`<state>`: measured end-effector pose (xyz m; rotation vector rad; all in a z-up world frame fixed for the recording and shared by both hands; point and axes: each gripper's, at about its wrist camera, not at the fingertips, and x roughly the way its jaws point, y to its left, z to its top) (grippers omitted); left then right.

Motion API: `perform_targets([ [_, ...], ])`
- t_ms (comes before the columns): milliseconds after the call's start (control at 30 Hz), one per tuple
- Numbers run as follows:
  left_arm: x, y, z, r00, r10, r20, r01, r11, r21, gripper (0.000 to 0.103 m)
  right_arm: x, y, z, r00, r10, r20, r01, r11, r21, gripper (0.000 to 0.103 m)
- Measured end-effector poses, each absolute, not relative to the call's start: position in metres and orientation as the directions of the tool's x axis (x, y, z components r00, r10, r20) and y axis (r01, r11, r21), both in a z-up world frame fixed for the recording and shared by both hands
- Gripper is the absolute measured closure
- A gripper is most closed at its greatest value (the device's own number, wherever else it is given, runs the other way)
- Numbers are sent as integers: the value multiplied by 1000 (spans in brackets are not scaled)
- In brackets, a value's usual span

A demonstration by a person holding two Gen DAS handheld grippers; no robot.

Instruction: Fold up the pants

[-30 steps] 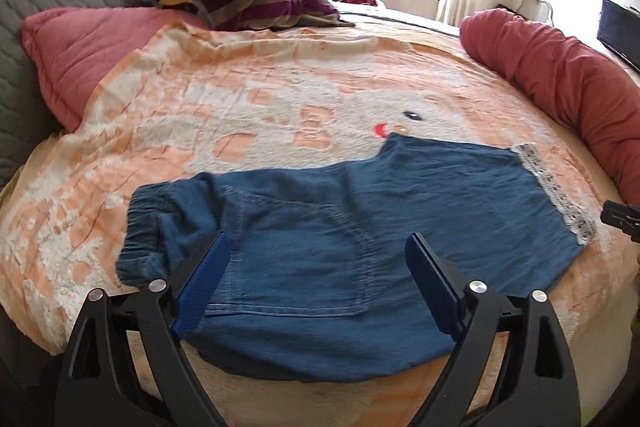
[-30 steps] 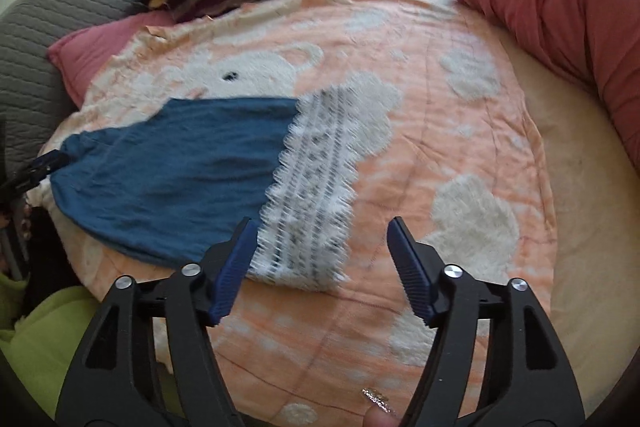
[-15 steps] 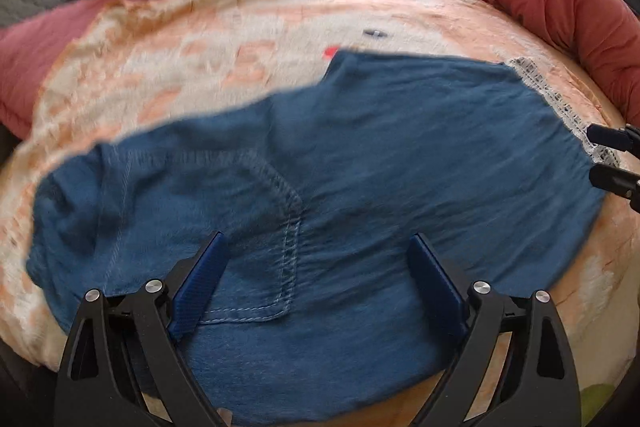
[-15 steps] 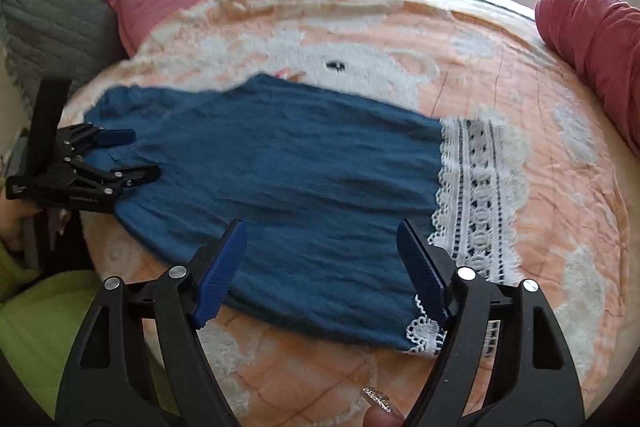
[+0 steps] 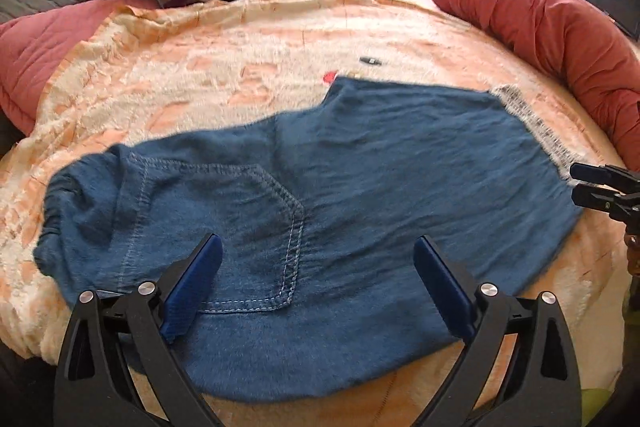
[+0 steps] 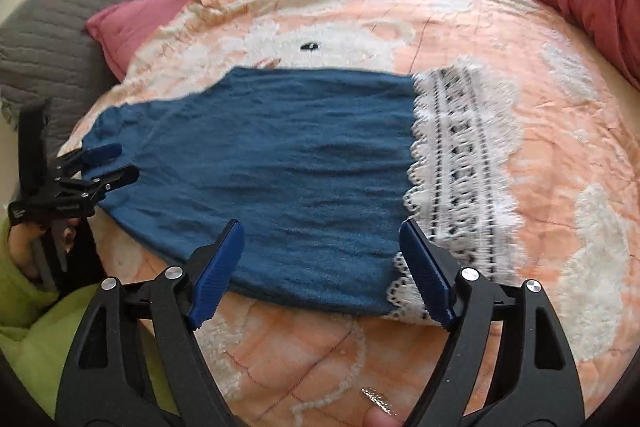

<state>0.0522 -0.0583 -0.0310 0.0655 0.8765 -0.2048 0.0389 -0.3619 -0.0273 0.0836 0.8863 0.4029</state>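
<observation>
The blue denim pants [image 5: 320, 195] lie flat at frame centre on the orange blanket [image 5: 240, 39], lace hem [image 6: 460, 163] toward the right, while the left gripper [image 5: 316, 291] and right gripper [image 6: 320, 267] hover at the garment's lower edge, jaws spread wide, gripping nothing.

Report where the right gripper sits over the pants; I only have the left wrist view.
Observer: The right gripper hangs open over the pants, at the near edge of the hem end.
Operator: Describe the hem.
Observer: A wide white lace band with scalloped edges; the gripper's right finger overlaps its near corner.
Operator: Check my left gripper from there.
Observer: The left gripper is open, its tips at the waist end.
</observation>
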Motion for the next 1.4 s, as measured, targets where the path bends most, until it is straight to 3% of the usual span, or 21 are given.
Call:
perform_targets([
  [767,80,-146,30,643,-259,-721,354,935,-20,5,11,-443,5,714,217,-666,-115,974,194,17],
  [1400,145,-233,9,560,-290,-776,464,886,3,5,19,-429,-35,650,266,-712,-137,963,234,15],
])
